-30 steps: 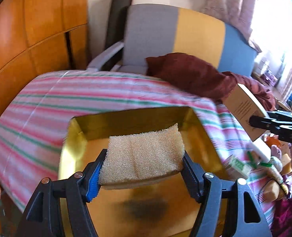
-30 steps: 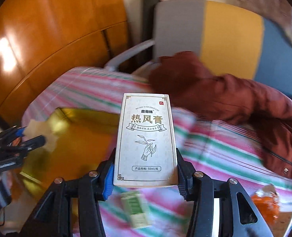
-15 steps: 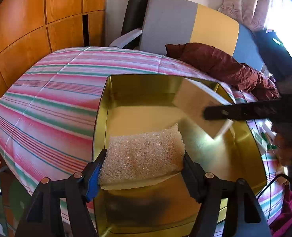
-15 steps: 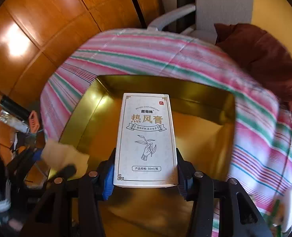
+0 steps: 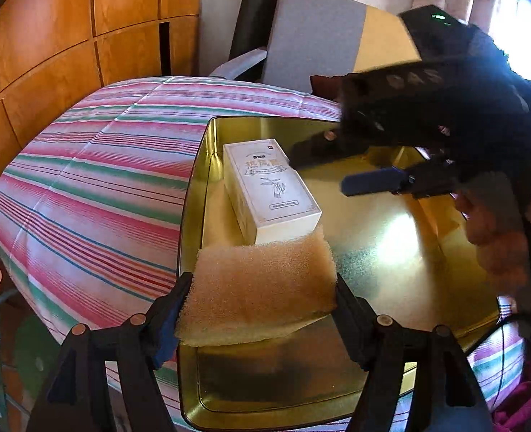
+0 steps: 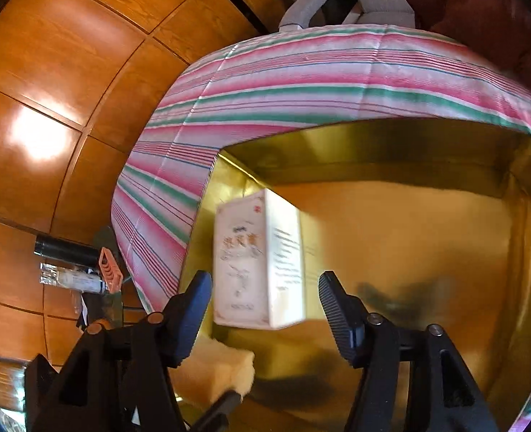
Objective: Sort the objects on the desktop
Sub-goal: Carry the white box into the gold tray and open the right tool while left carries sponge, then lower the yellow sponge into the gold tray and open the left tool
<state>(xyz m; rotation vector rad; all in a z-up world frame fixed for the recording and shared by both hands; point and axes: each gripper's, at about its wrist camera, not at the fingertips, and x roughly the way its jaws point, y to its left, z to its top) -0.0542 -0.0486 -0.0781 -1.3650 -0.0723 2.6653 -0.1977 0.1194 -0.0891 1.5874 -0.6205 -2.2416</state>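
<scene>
A gold metal tray (image 5: 391, 252) (image 6: 427, 237) sits on the striped cloth. Inside it, by its left wall, lies a white carton with printed lettering (image 5: 271, 187) (image 6: 254, 262). My right gripper (image 6: 263, 280) (image 5: 337, 165) is over the tray and its jaws are opening; the carton shows between the fingers with a gap on each side. My left gripper (image 5: 258, 309) holds a tan sponge (image 5: 258, 288) (image 6: 215, 370) low over the tray's near left part, just in front of the carton. Its jaws are opening, but the pads still touch both ends of the sponge.
The pink, green and white striped cloth (image 5: 96, 194) covers the surface around the tray. A grey and yellow chair (image 5: 319, 36) with a dark red garment (image 6: 481, 18) stands behind. Wooden wall panels (image 6: 49, 108) close off the left. A person's hand (image 5: 495, 237) grips the right tool.
The right gripper came over the tray with the carton, then opened, and the carton now lies in the tray. The left gripper sank toward the tray with the sponge.
</scene>
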